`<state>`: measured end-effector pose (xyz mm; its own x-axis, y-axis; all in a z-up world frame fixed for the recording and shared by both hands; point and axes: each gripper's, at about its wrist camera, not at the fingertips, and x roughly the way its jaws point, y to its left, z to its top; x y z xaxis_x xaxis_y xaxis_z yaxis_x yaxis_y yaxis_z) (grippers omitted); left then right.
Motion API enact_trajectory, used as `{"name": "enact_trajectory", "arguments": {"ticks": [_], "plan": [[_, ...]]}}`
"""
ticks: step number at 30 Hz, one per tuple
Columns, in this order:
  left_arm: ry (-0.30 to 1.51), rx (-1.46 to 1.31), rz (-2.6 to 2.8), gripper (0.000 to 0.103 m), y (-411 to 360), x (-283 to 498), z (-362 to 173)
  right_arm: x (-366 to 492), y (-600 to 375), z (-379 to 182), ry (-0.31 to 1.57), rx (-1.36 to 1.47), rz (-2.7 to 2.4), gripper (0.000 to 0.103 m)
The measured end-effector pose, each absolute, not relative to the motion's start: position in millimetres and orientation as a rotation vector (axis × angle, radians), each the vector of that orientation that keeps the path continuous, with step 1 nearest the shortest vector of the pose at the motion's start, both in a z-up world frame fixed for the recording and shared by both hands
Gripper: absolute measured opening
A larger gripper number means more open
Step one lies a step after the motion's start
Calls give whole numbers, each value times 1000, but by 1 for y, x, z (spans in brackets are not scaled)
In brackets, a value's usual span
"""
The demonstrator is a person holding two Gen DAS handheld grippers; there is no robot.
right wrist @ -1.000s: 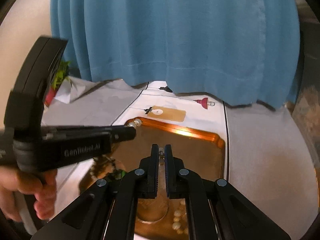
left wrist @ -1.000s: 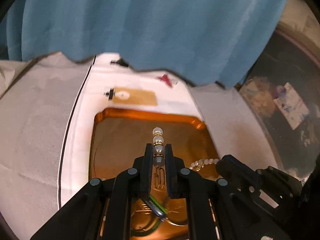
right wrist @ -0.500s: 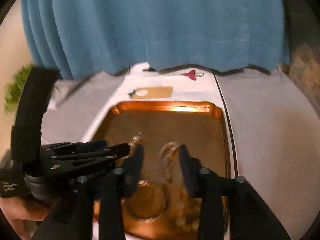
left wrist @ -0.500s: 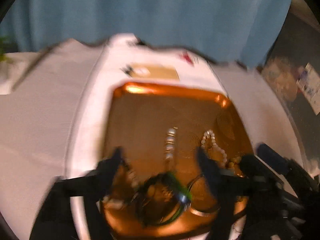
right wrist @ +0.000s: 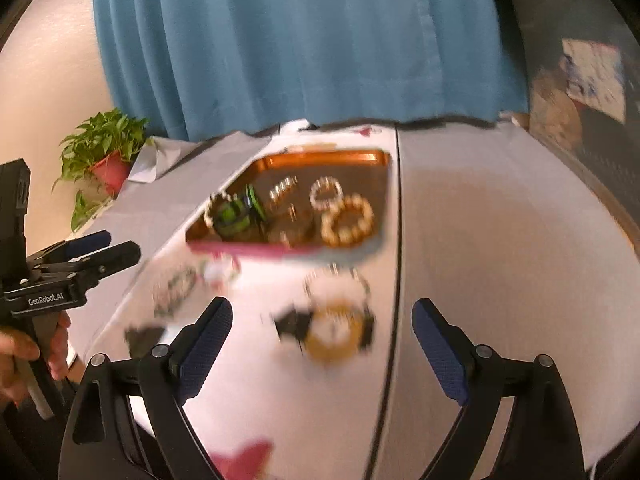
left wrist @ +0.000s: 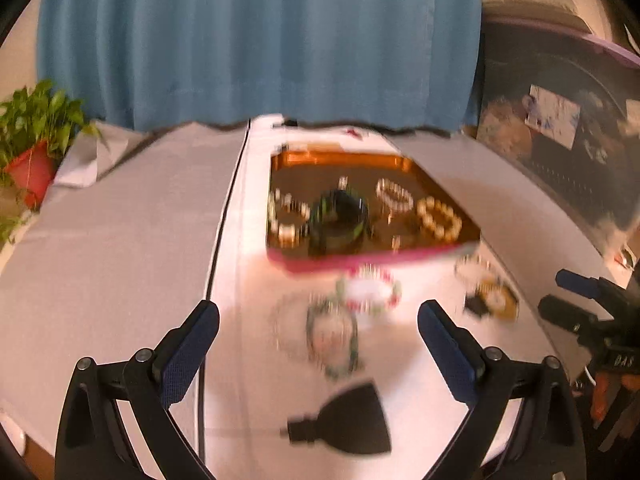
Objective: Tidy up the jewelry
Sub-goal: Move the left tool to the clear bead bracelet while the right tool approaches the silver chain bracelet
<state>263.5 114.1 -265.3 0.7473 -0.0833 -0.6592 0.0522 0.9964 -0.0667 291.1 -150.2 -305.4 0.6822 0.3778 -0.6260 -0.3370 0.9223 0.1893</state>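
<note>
Evidently both grippers are between picks — the left gripper [left wrist: 318,332] and right gripper [right wrist: 322,330] have just been opening, jaws spread, nothing between them. Several bracelets are sitting in the copper tray [left wrist: 340,157]; more jewelry is lying blurred on the white cloth [right wrist: 500,280] nearby, awaiting pickup. A black clip [left wrist: 344,420] is lying close, possibly obstructing.

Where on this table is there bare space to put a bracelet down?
Free: the grey cloth left of the white runner, and the grey cloth right of the black line. Crowded: the copper tray and the runner just before it.
</note>
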Motion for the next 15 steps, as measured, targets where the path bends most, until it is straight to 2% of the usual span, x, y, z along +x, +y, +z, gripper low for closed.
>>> {"name": "enact_trajectory", "arguments": {"ticks": [7, 10, 13, 15], "plan": [[750, -162, -124, 94, 129, 267, -295, 301, -145, -323, 735, 22, 412, 90], [788, -188, -127, 86, 133, 272, -307, 312, -146, -332, 766, 37, 405, 84], [759, -190, -128, 76, 135, 275, -302, 321, -146, -337, 772, 28, 384, 74], [744, -174, -117, 62, 136, 278, -300, 328, -144, -336, 774, 25, 397, 62]]}}
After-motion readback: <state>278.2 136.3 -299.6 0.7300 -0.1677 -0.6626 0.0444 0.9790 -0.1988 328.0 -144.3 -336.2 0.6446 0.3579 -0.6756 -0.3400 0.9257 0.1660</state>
